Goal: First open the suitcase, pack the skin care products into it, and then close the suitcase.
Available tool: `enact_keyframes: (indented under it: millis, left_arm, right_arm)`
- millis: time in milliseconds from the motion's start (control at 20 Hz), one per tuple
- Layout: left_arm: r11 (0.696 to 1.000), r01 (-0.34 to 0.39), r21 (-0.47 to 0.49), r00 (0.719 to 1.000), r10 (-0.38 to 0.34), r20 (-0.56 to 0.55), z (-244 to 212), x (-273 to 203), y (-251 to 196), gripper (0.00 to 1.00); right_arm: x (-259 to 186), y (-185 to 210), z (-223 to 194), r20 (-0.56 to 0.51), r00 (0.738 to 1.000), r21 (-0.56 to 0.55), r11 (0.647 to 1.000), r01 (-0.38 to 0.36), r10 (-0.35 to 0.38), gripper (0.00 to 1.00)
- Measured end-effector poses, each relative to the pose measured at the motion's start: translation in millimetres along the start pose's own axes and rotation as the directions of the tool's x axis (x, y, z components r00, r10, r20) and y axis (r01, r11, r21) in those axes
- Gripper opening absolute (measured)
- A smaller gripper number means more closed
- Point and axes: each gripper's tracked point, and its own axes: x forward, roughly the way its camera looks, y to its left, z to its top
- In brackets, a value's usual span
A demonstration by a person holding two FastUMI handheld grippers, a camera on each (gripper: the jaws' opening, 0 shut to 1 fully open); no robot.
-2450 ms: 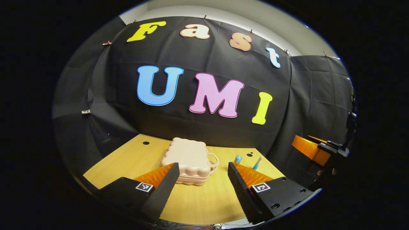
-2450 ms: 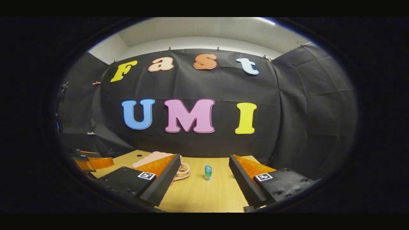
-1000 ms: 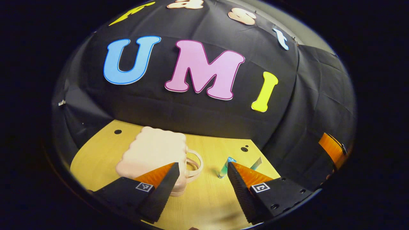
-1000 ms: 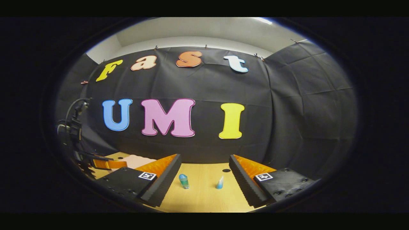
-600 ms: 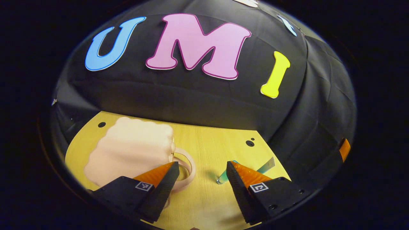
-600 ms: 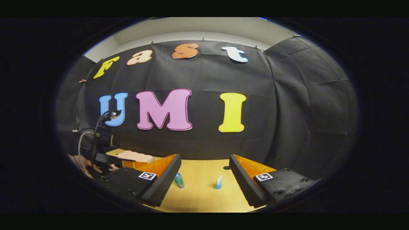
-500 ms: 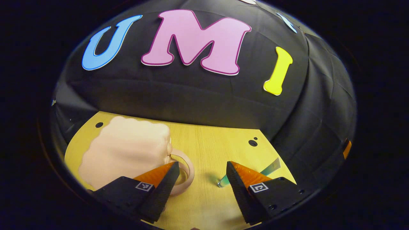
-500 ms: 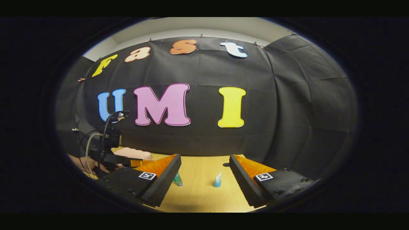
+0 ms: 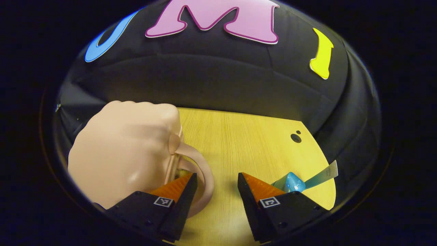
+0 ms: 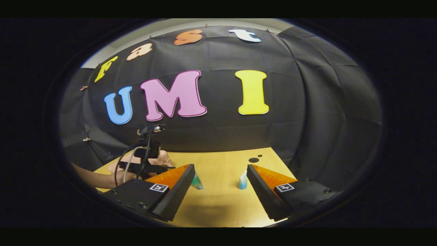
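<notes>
— Currently, what does the left gripper view give you?

— I read the left gripper (image 9: 215, 201) with its fingers apart, low over the wooden table (image 9: 239, 136). The pink suitcase (image 9: 126, 150) lies closed on the table, close ahead and to the left. Its loop handle (image 9: 201, 174) curves around the tip of the left finger (image 9: 177, 191); I cannot tell whether they touch. A blue-green bottle (image 9: 290, 181) and a flat tube (image 9: 322, 172) lie just past the other finger.

— And the right gripper view?

— I read the right gripper (image 10: 220, 191) with fingers spread, nothing between them. Here the bottle (image 10: 197, 182) and the tube (image 10: 242, 180) stand upright, apart from each other. This view adds the person's forearm (image 10: 95, 177) holding the left gripper (image 10: 146, 164) over the suitcase (image 10: 164, 158).
</notes>
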Motion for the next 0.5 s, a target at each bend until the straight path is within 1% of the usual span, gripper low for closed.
enact_keyframes:
  millis: [50, 100, 150, 200, 250, 300, 350, 500]
  left_arm:
    - [1.000, -0.016, 0.011, 1.000, 0.016, -0.004, -1.3, 3.7, 1.4, 0.76]
    - [0.999, -0.040, 0.025, 0.999, 0.040, -0.006, -0.9, 5.9, 5.3, 0.69]
    - [0.998, -0.057, 0.041, 0.998, 0.058, -0.015, -3.1, 8.8, 9.1, 0.68]
    - [0.996, -0.080, 0.048, 0.996, 0.081, -0.029, -6.5, 9.5, 14.6, 0.51]
    - [0.997, -0.079, 0.026, 0.996, 0.080, -0.043, -7.9, 2.4, 11.2, 0.35]
    - [0.997, -0.076, 0.015, 0.996, 0.077, -0.045, -9.9, 9.1, 11.7, 0.18]
    - [0.997, -0.072, 0.012, 0.996, 0.073, -0.048, -11.5, 8.6, 12.4, 0.20]
    - [0.998, -0.055, 0.025, 0.997, 0.056, -0.056, -10.3, 8.6, 12.2, 0.17]
  right_arm:
    - [1.6, 2.0, -3.2, -0.009, 1.000, 0.003, 1.000, -0.009, 0.009, 0.97]
    - [2.4, 4.4, -5.1, -0.015, 1.000, 0.007, 1.000, -0.018, 0.018, 0.97]
    - [3.0, 5.9, -5.6, -0.017, 1.000, 0.011, 1.000, -0.023, 0.023, 0.97]
    - [3.1, 6.6, -6.2, -0.016, 1.000, 0.013, 1.000, -0.026, 0.027, 0.97]
    - [3.1, 6.8, -7.8, -0.017, 0.999, 0.013, 0.999, -0.030, 0.030, 0.97]
    - [3.3, 6.3, -9.4, -0.020, 0.999, 0.013, 0.999, -0.031, 0.031, 0.97]
    - [3.0, 5.8, -11.9, -0.020, 0.999, 0.013, 0.999, -0.033, 0.033, 0.97]
    - [3.5, 0.9, -20.4, -0.033, 0.999, 0.014, 0.999, -0.034, 0.035, 0.97]
